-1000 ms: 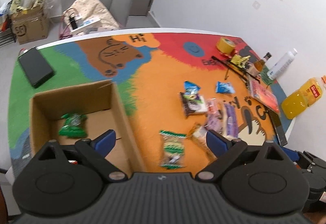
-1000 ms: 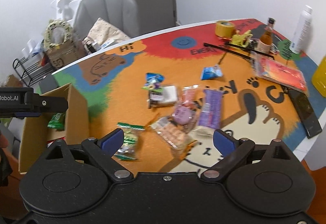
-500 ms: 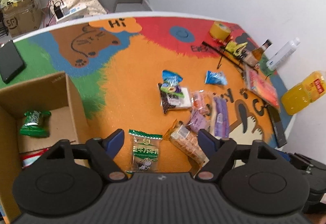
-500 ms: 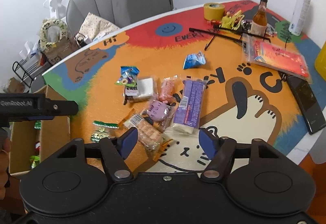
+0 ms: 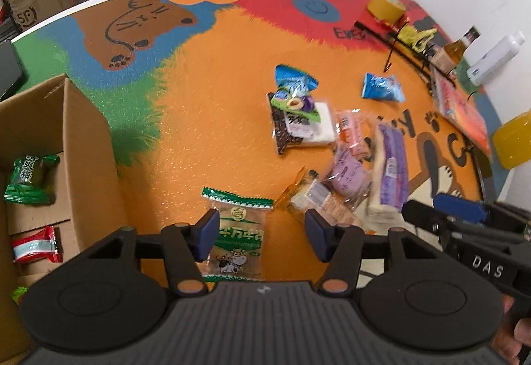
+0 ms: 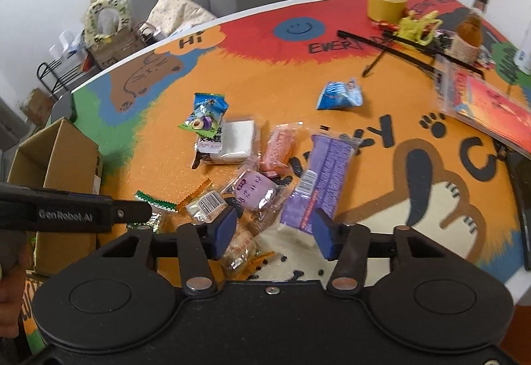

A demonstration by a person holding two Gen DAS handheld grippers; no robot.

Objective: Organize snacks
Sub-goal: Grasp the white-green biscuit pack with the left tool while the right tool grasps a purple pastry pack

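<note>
Both jaws had just been closing, half-narrowed and empty: the left gripper (image 5: 262, 229) over the milk packet (image 5: 236, 234), the right gripper (image 6: 273, 229) above the pile (image 6: 262, 195). The right could have pinched two overlapping wrappers at once. The left might have slid off the flat packet.

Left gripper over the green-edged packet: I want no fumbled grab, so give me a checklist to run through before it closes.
1. Green-edged packet lies between the fingers of the left gripper, whose jaws have just been closing: ok.
2. Pads pressing on the packet: not ok, a gap shows on its right.
3. Neighbouring orange-edged packet outside the jaws: cannot tell, it lies close to the right finger.
4. Box has bare floor left: ok.
5. Right gripper apart from the left: ok, it hovers over the snack pile.
</note>
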